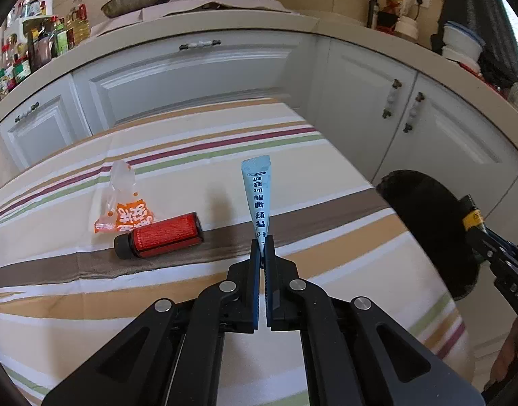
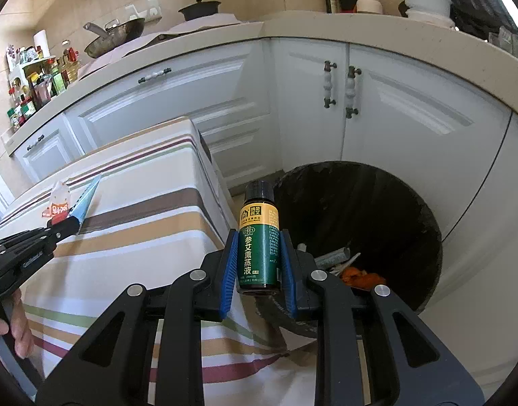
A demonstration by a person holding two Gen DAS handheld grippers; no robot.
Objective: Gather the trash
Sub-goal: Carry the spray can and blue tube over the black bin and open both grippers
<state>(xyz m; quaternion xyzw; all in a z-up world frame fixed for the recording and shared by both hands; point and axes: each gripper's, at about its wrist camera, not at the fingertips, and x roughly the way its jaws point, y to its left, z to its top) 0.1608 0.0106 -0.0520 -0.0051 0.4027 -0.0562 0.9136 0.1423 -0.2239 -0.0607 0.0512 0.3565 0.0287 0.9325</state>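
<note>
My left hand-held gripper [image 1: 262, 250] is clenched on a thin pale-blue sachet [image 1: 257, 196], pinched by its narrow lower end just below the centre of the left wrist view. The sachet stands up between the fingers and widens toward its top; dark blue Chinese print runs along it upside down, and I can make out 好 and 口 but not a full name. In the right wrist view the same gripper shows at the left edge with the sachet sticking up above the striped cloth.

My right hand-held gripper [image 2: 259, 257] grasps a small dark bottle [image 2: 259, 237] upright between its blue pads [image 2: 226, 270], in the middle of the right wrist view. The bottle has a black cap and a green and yellow label reading 参艾熏蒸液 down the front; the smaller print I cannot read. Just behind and to the right of it in the frame gapes the black trash bin [image 2: 411, 203], with orange scraps and pale debris at its bottom.

On the worktop [image 1: 191, 169], covered in a striped cloth, a red bottle with a black cap [image 1: 159, 235] lies on its side at centre left of the left wrist view. Just behind it lies an orange and clear plastic bag [image 1: 123, 203] with white Chinese lettering too distorted for me to read; whether the two touch I cannot tell. The bin's dark rim [image 1: 428, 223] fills the right of that view.
</note>
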